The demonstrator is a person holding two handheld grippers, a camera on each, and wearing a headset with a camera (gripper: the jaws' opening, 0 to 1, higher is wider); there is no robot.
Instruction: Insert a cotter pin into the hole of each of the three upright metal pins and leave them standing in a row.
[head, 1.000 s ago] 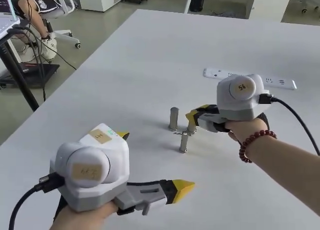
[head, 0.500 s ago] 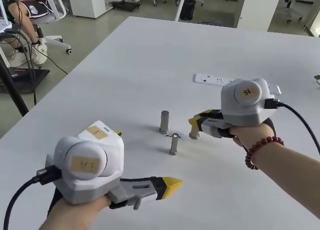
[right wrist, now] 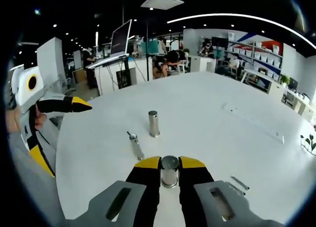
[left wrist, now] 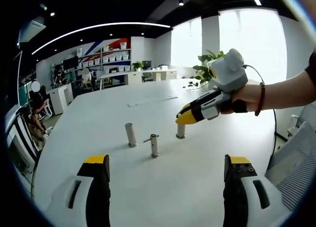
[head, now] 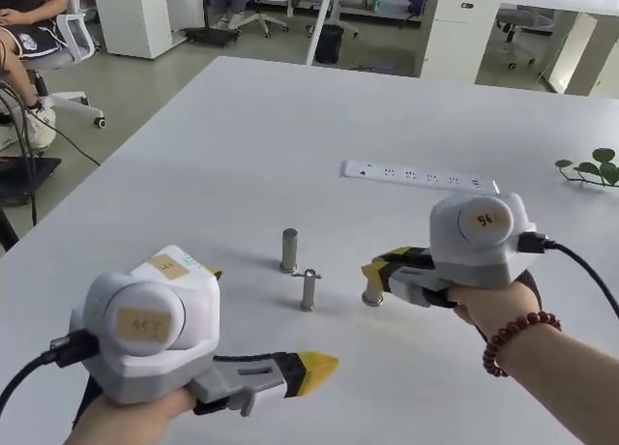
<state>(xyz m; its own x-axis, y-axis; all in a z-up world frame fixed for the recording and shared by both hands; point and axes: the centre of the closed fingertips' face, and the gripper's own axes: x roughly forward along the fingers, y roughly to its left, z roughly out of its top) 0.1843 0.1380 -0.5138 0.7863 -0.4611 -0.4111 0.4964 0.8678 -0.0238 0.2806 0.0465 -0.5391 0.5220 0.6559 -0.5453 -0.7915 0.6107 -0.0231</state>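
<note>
Three upright metal pins stand on the white table (head: 193, 174). The far pin (head: 289, 250) (right wrist: 154, 123) is bare. The middle pin (head: 309, 289) (left wrist: 154, 145) has a thin cotter pin sticking out sideways near its top. My right gripper (head: 372, 276) (right wrist: 169, 167) is shut on the third pin (right wrist: 169, 170) (head: 371, 294), to the right of the other two. My left gripper (left wrist: 168, 162) (head: 263, 319) hovers open near the table's front edge, well short of the pins, with nothing between its fingers.
A white power strip (head: 421, 176) lies across the table beyond the pins. Two loose cotter pins (right wrist: 239, 183) lie on the table right of the held pin. A small plant sprig (head: 588, 168) sits at the far right. Chairs and desks stand beyond the table.
My right gripper has moved its pin to the right and nearer to me, away from the other two pins. The left gripper stays open and low. The head camera has tilted up.
</note>
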